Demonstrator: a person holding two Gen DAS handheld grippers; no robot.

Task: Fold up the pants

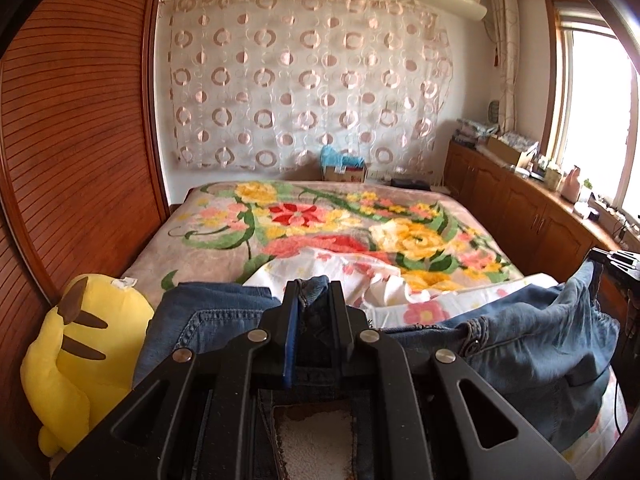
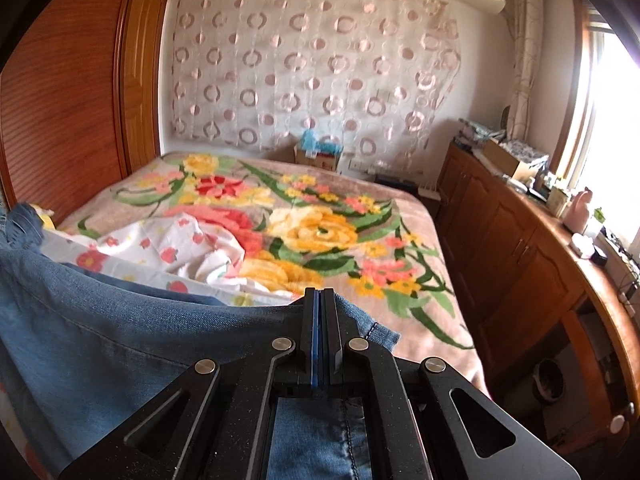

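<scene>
Blue denim pants (image 1: 540, 340) hang stretched between my two grippers above the near end of the bed. My left gripper (image 1: 312, 292) is shut on a thick bunch of the denim, with a seamed edge sticking up between its fingers. In the right wrist view the pants (image 2: 100, 340) sag away to the left. My right gripper (image 2: 318, 294) is shut on a thin edge of them, and a stitched hem corner (image 2: 376, 330) pokes out beside its right finger. A dark shape at the pants' far end (image 1: 612, 264) in the left wrist view looks like the right gripper.
Ahead lies a bed under a floral blanket (image 1: 320, 220), with a crumpled white flowered sheet (image 1: 360, 276) at its near end. A yellow plush toy (image 1: 80, 352) leans against the wooden wardrobe (image 1: 80, 140) on the left. Low wooden cabinets (image 2: 520, 248) with clutter run under the window on the right.
</scene>
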